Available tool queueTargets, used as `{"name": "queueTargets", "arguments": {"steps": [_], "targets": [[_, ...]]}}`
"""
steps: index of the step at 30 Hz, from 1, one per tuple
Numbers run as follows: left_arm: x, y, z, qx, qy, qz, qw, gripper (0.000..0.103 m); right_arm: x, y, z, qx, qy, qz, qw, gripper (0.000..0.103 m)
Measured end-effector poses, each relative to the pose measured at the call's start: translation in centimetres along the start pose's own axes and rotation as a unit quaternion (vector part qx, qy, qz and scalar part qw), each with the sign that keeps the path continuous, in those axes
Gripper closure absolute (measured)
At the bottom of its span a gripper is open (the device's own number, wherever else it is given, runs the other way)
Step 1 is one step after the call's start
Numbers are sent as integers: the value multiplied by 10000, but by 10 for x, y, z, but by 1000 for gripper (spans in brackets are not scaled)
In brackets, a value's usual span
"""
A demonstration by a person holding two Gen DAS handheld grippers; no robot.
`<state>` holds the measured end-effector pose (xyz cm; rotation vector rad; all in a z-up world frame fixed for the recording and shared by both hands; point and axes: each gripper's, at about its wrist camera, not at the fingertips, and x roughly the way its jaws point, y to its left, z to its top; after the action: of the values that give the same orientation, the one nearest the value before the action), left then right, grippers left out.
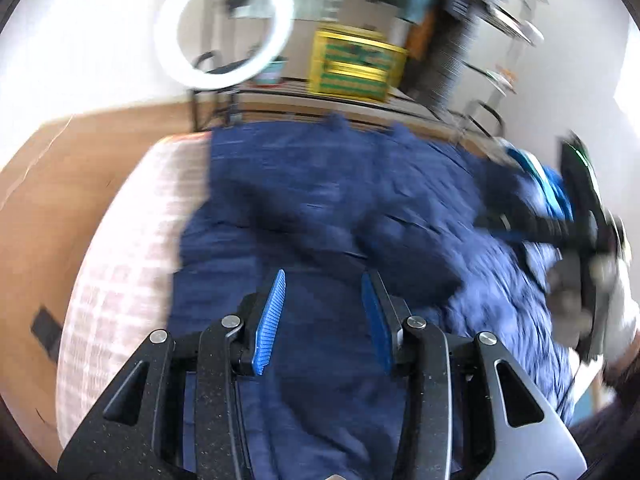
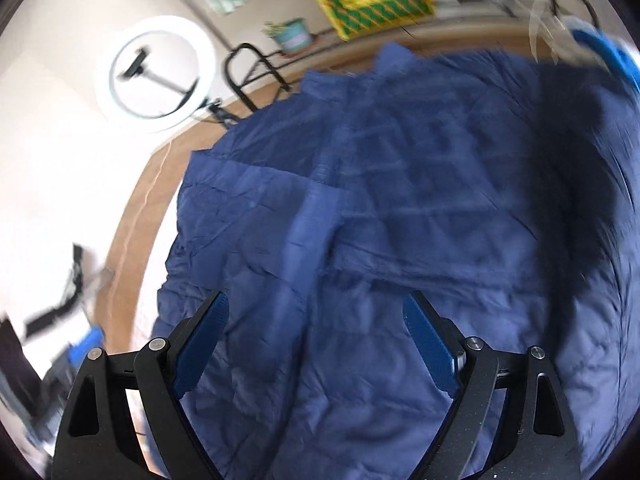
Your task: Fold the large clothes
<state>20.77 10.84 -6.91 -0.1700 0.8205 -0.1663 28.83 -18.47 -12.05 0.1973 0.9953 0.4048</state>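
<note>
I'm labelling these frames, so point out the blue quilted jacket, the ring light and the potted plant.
blue quilted jacket (image 2: 400,200): right wrist view, quilted front panel.
ring light (image 1: 224,26): left wrist view, left side of the lit ring.
potted plant (image 2: 294,36): right wrist view, the teal pot.

Jacket spread over the table, both grippers above its near part

The jacket (image 1: 320,200) lies on a cloth (image 1: 128,240) that covers the table (image 1: 48,184), its collar toward the far edge. The cloth shows at the jacket's left. Behind the far edge stand a ring light (image 1: 224,26), a plant pot (image 2: 294,36) and a patterned box (image 1: 356,64), left to right.
</note>
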Motion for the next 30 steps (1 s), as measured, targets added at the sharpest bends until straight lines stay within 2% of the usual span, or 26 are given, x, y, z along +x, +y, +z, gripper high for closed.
{"name": "queueTargets", "arguments": {"steps": [2,5,8,12,13,14,15,18,19,22,23,26,30], "targets": [[4,26,4,-503,23,-58,9987,62,10,33,-4,-789,-84,-320,9963,14],[10,44,8,-734,7,-5,9973,62,33,83,-16,-2004,-76,-775,9766,14],[17,57,14,-792,-12,95,9968,62,54,110,-27,-2659,76,-981,9590,14],[26,72,28,-893,-9,198,9958,62,81,124,-40,-3375,291,-1608,9270,16],[29,75,31,-863,-7,269,9959,62,84,123,-41,-3450,276,-1725,9222,21],[33,78,34,-846,-5,311,9959,62,84,118,-39,-3462,298,-1779,9206,44],[36,80,38,-826,7,343,9960,62,81,110,-34,-3329,359,-1724,9264,66],[49,79,47,-678,40,453,9967,62,64,79,-13,-2703,243,-1578,9495,91],[54,76,50,-617,60,482,9969,62,58,69,-5,-2469,152,-1581,9559,92],[71,67,55,-447,135,517,9976,62,28,9,21,-1091,-175,-1325,9850,94],[77,64,56,-399,174,528,9977,62,22,-10,26,-673,-221,-1295,9890,94],[97,55,59,-220,291,643,9973,62,14,-56,31,70,-231,-1487,9886,94],[115,38,59,77,313,823,9961,62,17,-70,31,-55,12,-1804,9836,90]]}}
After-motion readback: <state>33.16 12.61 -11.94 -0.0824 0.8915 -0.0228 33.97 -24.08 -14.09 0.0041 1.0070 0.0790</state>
